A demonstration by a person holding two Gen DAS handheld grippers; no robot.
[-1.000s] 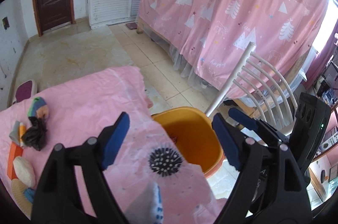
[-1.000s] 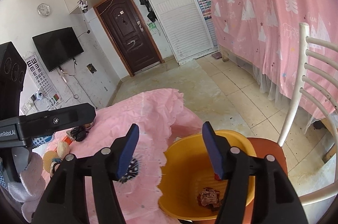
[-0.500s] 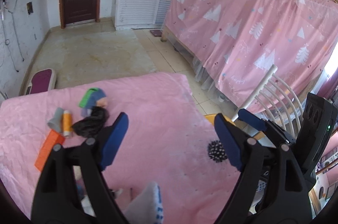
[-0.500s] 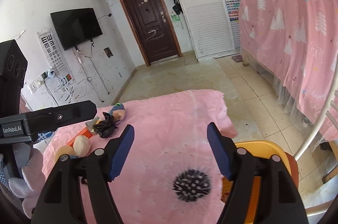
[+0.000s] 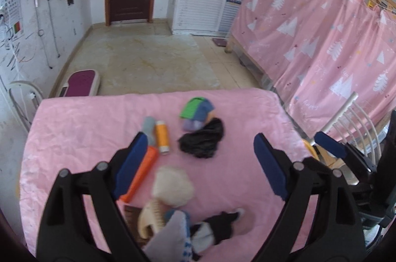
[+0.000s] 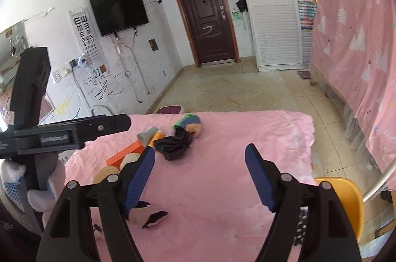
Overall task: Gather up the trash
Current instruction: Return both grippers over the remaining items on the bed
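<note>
Right wrist view, orange bin (image 6: 346, 197) contents hidden, both tongs (image 6: 200, 173) (image 5: 198, 163) wide open, empty

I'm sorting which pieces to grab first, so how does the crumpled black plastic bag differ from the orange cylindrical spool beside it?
The crumpled black plastic bag is a shapeless, glossy wad; the orange cylindrical spool is a neat cylinder with pale ends. The bag spreads wider, while the spool is slim and lies on its side. The bag touches the green-and-blue item; the spool lies against a grey cone-shaped piece. Both rest on the pink tablecloth, and neither is gripped.
</note>
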